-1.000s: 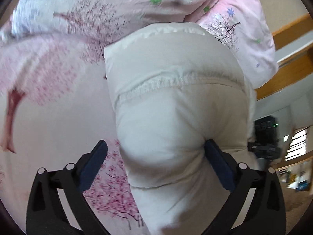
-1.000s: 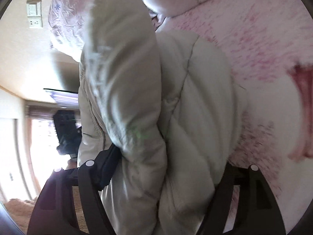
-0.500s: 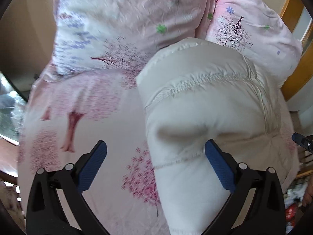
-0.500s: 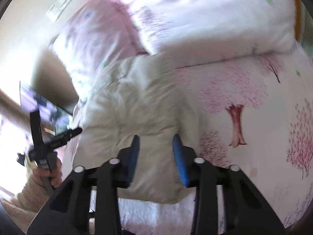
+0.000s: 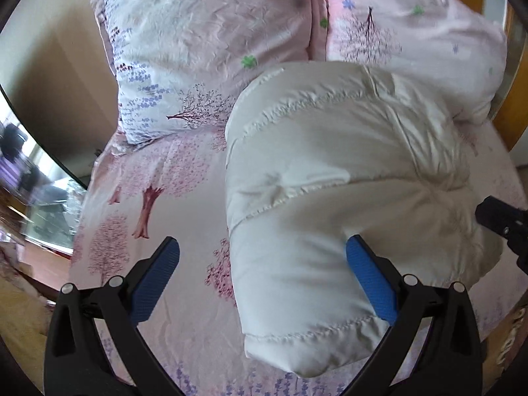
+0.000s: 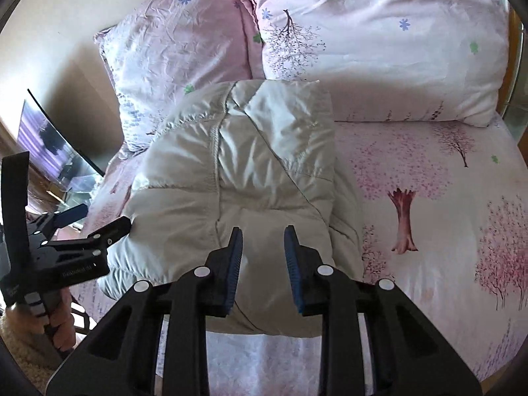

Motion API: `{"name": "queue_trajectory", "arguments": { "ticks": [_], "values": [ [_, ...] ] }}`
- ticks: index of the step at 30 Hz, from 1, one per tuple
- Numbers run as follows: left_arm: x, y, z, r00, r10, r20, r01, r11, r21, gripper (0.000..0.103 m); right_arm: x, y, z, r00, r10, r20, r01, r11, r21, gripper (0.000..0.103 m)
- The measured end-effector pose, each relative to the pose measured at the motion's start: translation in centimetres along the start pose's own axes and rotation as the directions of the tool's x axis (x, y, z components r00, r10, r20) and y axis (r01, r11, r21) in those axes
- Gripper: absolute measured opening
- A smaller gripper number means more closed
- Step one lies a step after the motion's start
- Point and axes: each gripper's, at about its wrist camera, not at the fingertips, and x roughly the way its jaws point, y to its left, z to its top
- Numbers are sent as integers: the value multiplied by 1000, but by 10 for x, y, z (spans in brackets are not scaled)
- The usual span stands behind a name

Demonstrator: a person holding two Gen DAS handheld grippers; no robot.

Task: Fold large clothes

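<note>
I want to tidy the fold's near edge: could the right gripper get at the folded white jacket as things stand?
Probably yes. The right gripper hangs open right over the near part of the folded white jacket, with nothing between them. The left gripper sits off at the jacket's other side.

The folded jacket [image 5: 330,171] [image 6: 250,165] is viewed closely from above by both wrist cameras, apparently toward the pillows [image 5: 211,49] [image 6: 379,43].

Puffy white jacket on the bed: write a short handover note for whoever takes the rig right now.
Left gripper: wide open, holding nothing, one finger against the jacket's near end.
Right gripper: part open, empty, above the bundle.
Puffy white jacket: folded into a compact bundle on the pink tree-print sheet, its far end against the pillows.
Done: folding looks finished.
Left: probably only tidying or moving the bundle.
</note>
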Motion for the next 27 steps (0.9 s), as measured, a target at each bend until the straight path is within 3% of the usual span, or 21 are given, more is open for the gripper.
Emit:
{"name": "queue_trajectory", "arguments": {
  "ticks": [7, 12, 15, 21, 27],
  "values": [
    [4, -8, -7, 1000, -10, -14, 9, 1000, -21, 101, 5, -3, -11, 999, -33, -16, 33, 999, 6, 28],
    [23, -10, -17, 992, -91, -92, 87, 995, -52, 101, 37, -7, -30, 988, -108, -110, 107, 994, -17, 28],
    [34, -16, -23, 983, -124, -138, 118, 992, -51, 101, 55, -16, -46, 984, -109, -138, 111, 994, 6, 28],
    [49, -28, -31, 986, -65, -153, 65, 998, 1, 101, 59, -22, -45, 981, -95, -168, 101, 994, 29, 28],
    [59, -18, -32, 977, -97, -190, 88, 995, -54, 101, 26, -21, 10, 997, -70, 14, 69, 995, 77, 30]
  ]
}}
